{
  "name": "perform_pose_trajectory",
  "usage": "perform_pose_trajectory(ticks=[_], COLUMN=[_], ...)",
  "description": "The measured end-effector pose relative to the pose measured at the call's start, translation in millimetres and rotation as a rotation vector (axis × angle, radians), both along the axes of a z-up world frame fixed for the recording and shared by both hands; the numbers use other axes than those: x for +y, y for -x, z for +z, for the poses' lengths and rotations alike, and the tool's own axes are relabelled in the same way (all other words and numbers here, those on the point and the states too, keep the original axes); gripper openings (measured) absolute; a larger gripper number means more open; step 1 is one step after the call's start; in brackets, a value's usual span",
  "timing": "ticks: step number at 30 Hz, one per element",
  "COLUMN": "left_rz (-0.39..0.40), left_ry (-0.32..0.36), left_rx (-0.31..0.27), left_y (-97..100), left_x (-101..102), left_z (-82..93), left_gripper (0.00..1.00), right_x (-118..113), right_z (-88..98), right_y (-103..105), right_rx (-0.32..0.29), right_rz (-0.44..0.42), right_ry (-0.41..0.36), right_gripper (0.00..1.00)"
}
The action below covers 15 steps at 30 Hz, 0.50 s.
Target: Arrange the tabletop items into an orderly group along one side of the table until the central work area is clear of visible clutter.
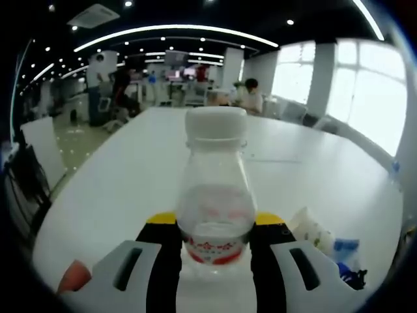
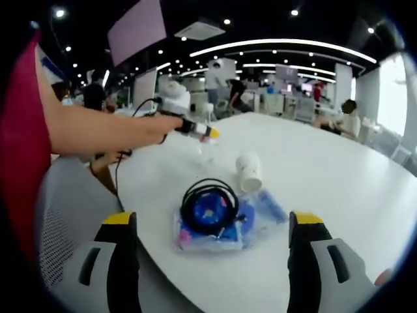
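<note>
Between the left gripper's [image 1: 215, 261] jaws sits a clear bottle [image 1: 215, 195], gripped (a carrying step, I judge); right gripper [image 2: 212, 261] wide; next, set it beside the cable [image 2: 208, 203].

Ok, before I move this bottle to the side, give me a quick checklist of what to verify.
1. Clear bottle sits between the left hand-held gripper jaws: ok.
2. Firm clamp on the bottle: cannot tell.
3. White cap is on: ok.
4. Bottle upright: ok.
5. Right hand-held gripper is open and holds nothing: ok.
6. Central area free of clutter: not ok; a black cable coil lies on a blue packet, with a tipped white cup beside them.
</note>
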<state>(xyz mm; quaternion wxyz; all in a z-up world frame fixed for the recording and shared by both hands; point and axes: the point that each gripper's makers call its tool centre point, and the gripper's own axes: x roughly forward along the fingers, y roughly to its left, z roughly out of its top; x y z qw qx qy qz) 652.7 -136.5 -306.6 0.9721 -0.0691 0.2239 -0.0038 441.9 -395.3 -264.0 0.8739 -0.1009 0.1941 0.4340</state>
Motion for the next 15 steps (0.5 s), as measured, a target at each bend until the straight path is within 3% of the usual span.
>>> perform_pose_trajectory(ticks=[4,15], left_rz=[-0.004,-0.005], left_ry=[-0.003,-0.017], left_rx=[-0.020,-0.065], left_y=[0.0,-0.9], left_x=[-2,-5], left_z=[0.1,-0.6], left_gripper=[0.37,0.38], right_x=[7,4], right_z=[14.4,14.8], right_y=[1,-2], right_rx=[-0.036,-0.014], right_rz=[0.024,0.008], right_ry=[-0.063,-0.090], right_gripper=[0.98,0.99])
